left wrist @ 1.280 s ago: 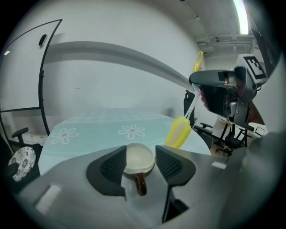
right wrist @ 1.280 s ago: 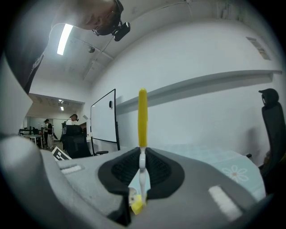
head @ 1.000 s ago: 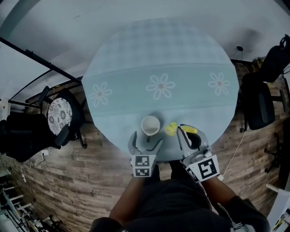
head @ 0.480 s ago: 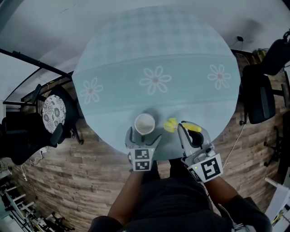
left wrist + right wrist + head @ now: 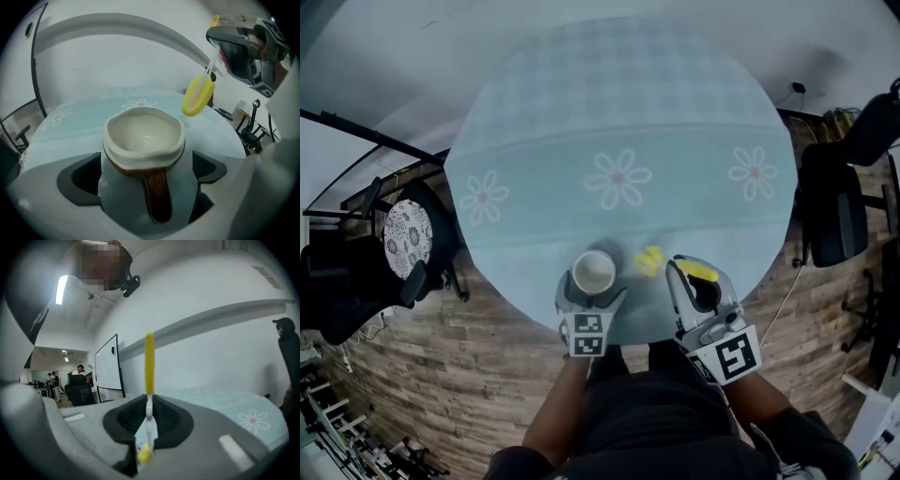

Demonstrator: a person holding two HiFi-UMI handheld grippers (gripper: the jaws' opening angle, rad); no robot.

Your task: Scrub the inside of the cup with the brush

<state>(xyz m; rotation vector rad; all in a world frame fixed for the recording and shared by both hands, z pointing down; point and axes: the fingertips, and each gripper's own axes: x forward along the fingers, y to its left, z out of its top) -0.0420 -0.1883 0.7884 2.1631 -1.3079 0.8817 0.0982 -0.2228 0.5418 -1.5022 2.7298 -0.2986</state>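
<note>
A cream cup [image 5: 593, 271] with a brown handle [image 5: 157, 194] stands upright near the front edge of the round table [image 5: 619, 112]. My left gripper [image 5: 592, 292] is open, one wide jaw on each side of the cup and the handle pointing back at it. In the left gripper view the cup [image 5: 143, 136] fills the gap of the left gripper [image 5: 145, 176], and its inside looks bare. My right gripper [image 5: 680, 272] hovers just right of the cup, shut on the brush's thin white stem [image 5: 148, 425]. The yellow brush head [image 5: 650, 261] sticks out ahead of the right gripper [image 5: 149, 416].
The table carries a pale teal cloth with flower prints [image 5: 617, 178]. A black office chair [image 5: 834, 216] stands at the right and a chair with a patterned cushion [image 5: 405, 239] at the left, both on the wooden floor. The table's front edge runs just under both grippers.
My left gripper has spread its jaws wider and slid forward, so the cup now sits between them instead of ahead of them. The right gripper with the brush has barely moved.
</note>
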